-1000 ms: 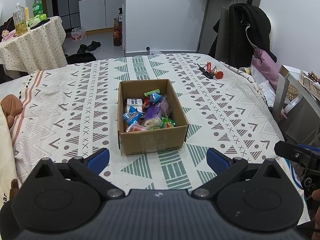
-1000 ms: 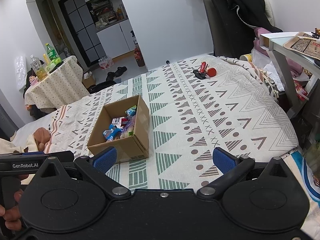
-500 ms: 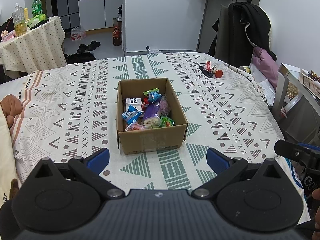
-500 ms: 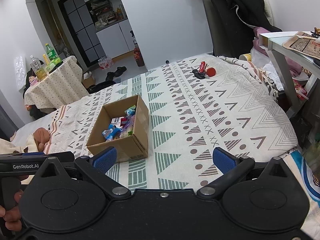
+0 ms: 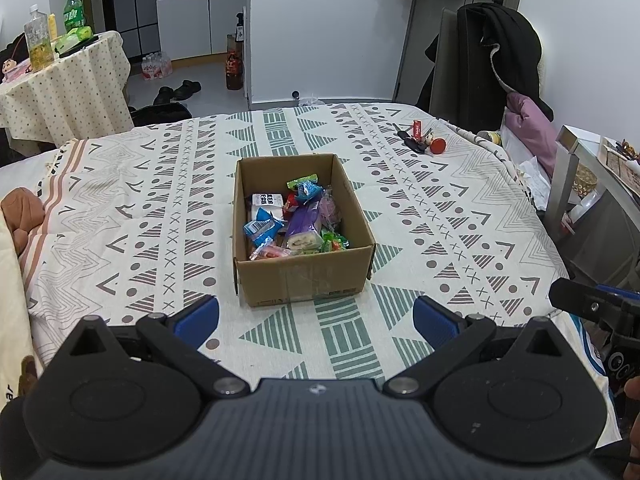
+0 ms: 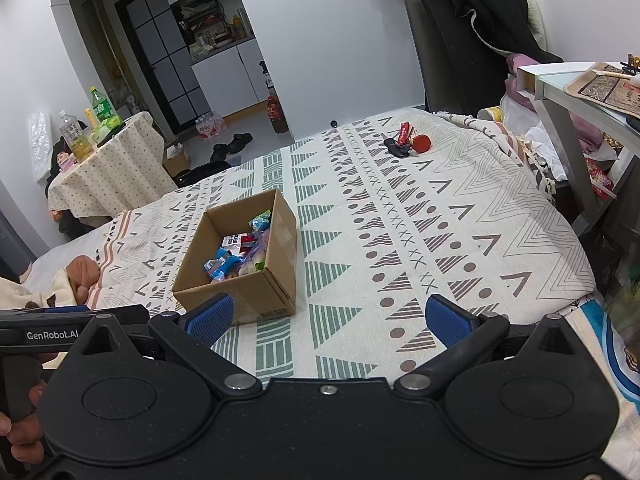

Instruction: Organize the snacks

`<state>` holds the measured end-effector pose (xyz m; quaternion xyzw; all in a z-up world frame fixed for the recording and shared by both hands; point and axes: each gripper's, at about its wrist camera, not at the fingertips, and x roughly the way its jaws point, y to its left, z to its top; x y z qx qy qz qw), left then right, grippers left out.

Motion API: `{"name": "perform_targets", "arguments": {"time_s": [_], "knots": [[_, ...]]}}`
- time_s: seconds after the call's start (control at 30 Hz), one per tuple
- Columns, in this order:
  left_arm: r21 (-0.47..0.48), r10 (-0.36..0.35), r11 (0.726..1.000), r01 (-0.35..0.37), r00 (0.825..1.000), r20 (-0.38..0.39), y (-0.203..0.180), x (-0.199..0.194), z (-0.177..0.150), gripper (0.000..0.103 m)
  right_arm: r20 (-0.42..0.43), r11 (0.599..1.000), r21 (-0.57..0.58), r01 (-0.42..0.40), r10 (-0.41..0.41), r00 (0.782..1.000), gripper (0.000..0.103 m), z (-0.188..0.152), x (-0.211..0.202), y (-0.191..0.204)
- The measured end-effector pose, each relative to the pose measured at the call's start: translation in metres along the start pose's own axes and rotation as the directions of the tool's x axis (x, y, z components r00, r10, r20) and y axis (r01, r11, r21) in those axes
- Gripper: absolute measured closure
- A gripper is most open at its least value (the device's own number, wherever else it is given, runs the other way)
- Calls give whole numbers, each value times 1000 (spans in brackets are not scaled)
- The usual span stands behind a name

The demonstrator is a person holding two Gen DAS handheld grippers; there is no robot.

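Almost nothing moved; both claws, left claw [image 5: 316,318] and right claw [image 6: 327,318], stay wide, empty. Snack packets [image 5: 294,218] in the cardboard box [image 5: 308,276] look light, crinkly, slippery; pinch an edge.

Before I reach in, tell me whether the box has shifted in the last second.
No. The box keeps its place against the green triangles of the blanket; only the camera drifted slightly.
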<state>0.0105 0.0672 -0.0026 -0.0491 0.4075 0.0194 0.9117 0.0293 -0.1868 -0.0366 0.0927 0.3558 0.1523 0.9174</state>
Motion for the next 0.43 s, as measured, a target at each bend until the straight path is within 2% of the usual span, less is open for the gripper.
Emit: {"name": "perform_targets", "arguments": {"time_s": [0.43], "knots": [[-4,1,1000,-1,1000,-7,0,2,-4,0,-10,1000,-3,4,-4,1000,0,-5,4,-2]]}}
